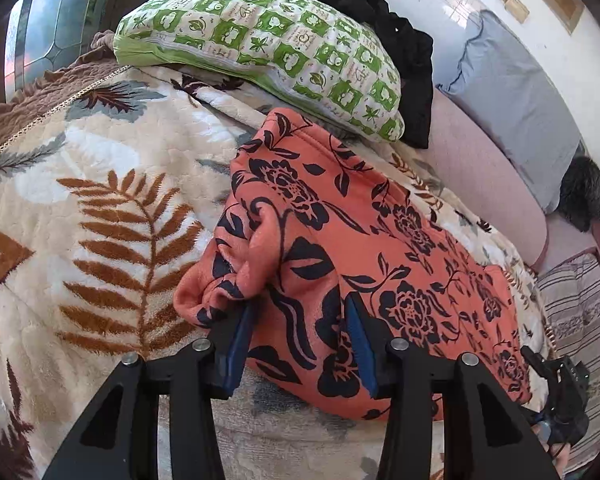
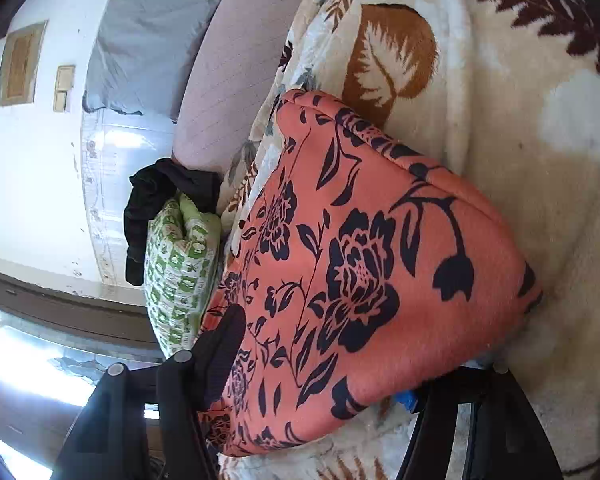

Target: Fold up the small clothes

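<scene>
Your left tongs [image 1: 300, 344] sit at the bottom centre of the left wrist view, blue pads about half apart with a bunched corner of the orange floral garment [image 1: 340, 248] between them; the cloth lies against both pads, but you can't tell whether they truly pinch it. Your right tongs [image 2: 320, 364] straddle the garment's near edge at the bottom of the right wrist view, jaws fairly wide, the cloth draped over them and hiding the pads, so a grip can't be told. The garment lies folded on the cream leaf-print blanket [image 1: 100, 200] of the bed. Beyond it, upper centre, a green checked pillow [image 1: 260, 48] with a black cloth [image 1: 400, 52] behind it.
</scene>
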The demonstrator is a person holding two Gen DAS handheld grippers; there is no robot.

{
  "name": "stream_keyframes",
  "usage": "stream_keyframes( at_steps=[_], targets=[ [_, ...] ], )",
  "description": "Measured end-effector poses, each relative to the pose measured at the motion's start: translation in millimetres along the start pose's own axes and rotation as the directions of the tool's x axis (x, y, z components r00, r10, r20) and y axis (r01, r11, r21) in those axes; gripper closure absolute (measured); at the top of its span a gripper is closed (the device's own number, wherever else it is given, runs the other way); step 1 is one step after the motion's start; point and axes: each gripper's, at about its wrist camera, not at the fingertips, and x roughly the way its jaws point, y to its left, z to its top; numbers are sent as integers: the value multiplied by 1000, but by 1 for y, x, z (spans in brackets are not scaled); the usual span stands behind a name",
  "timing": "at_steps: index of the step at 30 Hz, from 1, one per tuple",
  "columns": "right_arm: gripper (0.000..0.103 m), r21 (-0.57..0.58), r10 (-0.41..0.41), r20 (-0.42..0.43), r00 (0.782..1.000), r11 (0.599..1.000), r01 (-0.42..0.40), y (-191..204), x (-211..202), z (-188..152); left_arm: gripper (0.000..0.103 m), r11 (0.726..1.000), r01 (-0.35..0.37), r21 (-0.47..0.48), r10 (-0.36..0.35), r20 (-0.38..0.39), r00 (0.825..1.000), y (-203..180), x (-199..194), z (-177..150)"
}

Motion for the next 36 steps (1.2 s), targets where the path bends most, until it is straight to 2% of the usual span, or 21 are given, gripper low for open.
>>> stream_keyframes(
  at_steps=[1,2,3,5,7,8,10,11,12,14,16,17,20,23,27,36],
  targets=[
    [35,-18,-13,4,1000,1000,13,1,3,1,42,1000,-11,7,11,-12,1000,-1,2,-1],
    [35,-45,-22,15,1000,999,22,4,4,1,27,1000,-21,10,21,-30,999,-2,4,-2],
    [37,-80,-36,28,999,996,38,7,5,0,20,999,-36,9,37,-49,998,-2,5,-4],
    [43,-129,-83,54,995,988,89,13,8,-2,20,998,-70,0,70,-80,994,-3,9,-9],
    [53,-158,-128,60,990,978,136,14,12,-3,20,996,-88,-15,86,-114,990,-1,15,-13],
    [54,-167,-142,62,988,974,151,13,14,-3,20,996,-87,-27,83,-116,990,2,16,-13],
    [55,-162,-143,60,988,975,151,9,15,0,34,995,-91,-31,88,-91,992,4,14,-12],
    [55,-159,-144,59,988,976,151,9,15,1,50,994,-107,-19,105,-77,991,4,14,-10],
    [55,-162,-143,58,988,975,150,8,15,2,55,994,-107,-16,106,-67,992,4,14,-8],
    [57,-177,-145,60,988,972,153,9,16,1,70,996,-85,-35,83,-52,995,7,15,-6],
    [76,-192,-166,65,984,965,176,10,17,2,79,997,-64,-38,62,-40,997,8,16,-5],
    [79,-186,-177,69,982,965,187,9,17,2,85,998,-49,-43,47,-32,998,8,15,-4],
    [85,-181,-165,99,981,967,181,11,9,1,89,999,-10,-44,10,-2,1000,7,7,-3],
    [87,-285,-169,174,970,934,215,34,-1,-7,90,999,10,-30,-10,29,1000,3,-2,-1],
    [88,-353,-152,229,962,907,228,53,-16,-19,91,999,22,-36,-21,35,999,5,-13,-4],
    [88,-401,-208,271,940,863,307,55,-69,-67,96,998,34,-47,-31,68,997,19,-74,-40]
  ],
)
